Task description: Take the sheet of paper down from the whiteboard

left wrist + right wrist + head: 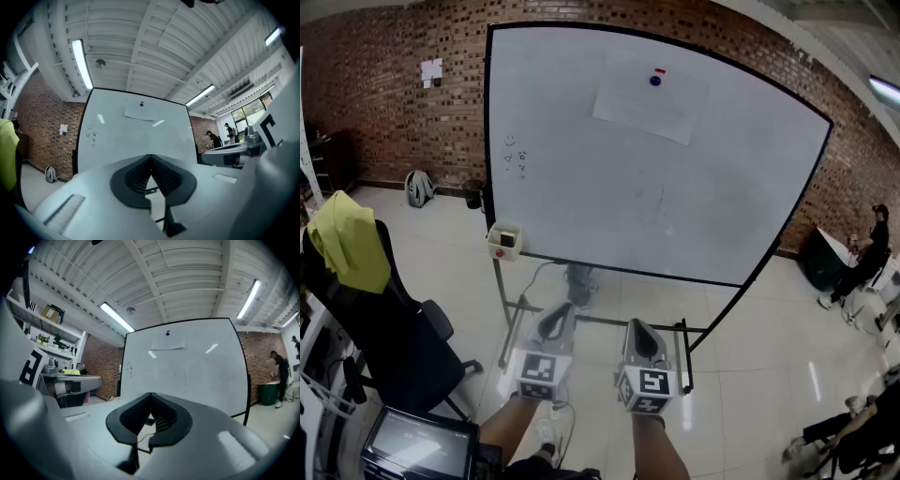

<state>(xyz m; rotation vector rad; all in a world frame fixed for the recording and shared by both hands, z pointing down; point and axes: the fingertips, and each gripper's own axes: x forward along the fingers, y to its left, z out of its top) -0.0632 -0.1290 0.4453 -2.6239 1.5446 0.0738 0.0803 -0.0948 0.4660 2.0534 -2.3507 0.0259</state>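
A white sheet of paper (650,100) hangs high on the whiteboard (581,187), pinned by a blue round magnet (655,81) with a small red one above it. The sheet (141,111) sits near the board's top in the left gripper view, and the sheet (168,342) shows likewise in the right gripper view. My left gripper (553,323) and right gripper (644,339) are held level side by side, low in front of the board's stand and well short of the paper. Both are shut with nothing between the jaws.
The whiteboard stands on a metal frame (520,309) with an eraser box (503,241) at its lower left corner. A black office chair (389,319) with a yellow cloth (347,239) is at left. People sit at the right (862,262). A brick wall runs behind.
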